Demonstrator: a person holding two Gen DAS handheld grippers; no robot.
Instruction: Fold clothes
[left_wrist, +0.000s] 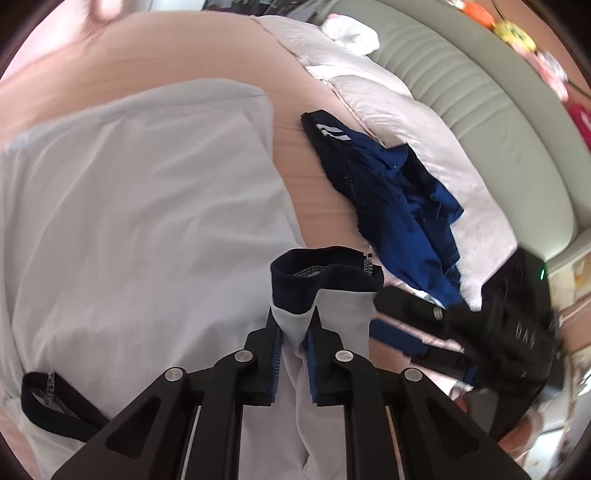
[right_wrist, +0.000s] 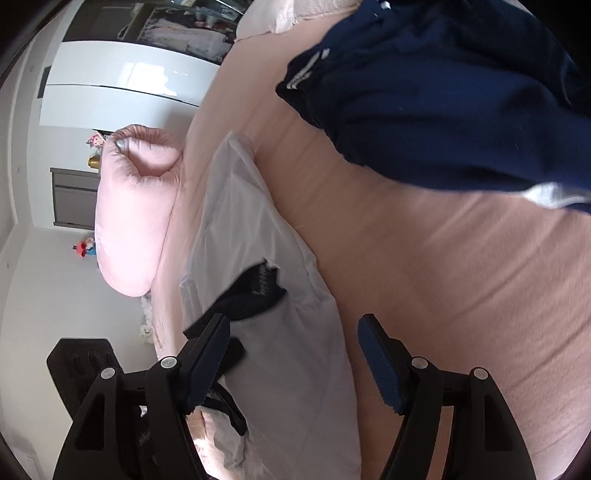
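A white shirt (left_wrist: 140, 206) with dark navy trim lies spread on the pink bed sheet (left_wrist: 192, 55). My left gripper (left_wrist: 293, 325) is shut on a fold of the white shirt just below its navy cuff (left_wrist: 321, 273). My right gripper (right_wrist: 293, 332) is open, its jaws wide apart above the shirt's edge (right_wrist: 280, 354), holding nothing. It also shows at the right of the left wrist view (left_wrist: 417, 317). A crumpled navy garment (left_wrist: 388, 199) lies to the right of the shirt and fills the top right of the right wrist view (right_wrist: 443, 92).
A pale quilt (left_wrist: 406, 122) lies under the navy garment beside a grey-green padded headboard (left_wrist: 480, 110). A pink pillow (right_wrist: 133, 210) sits at the bed's edge. A white wardrobe (right_wrist: 122, 88) stands beyond the bed.
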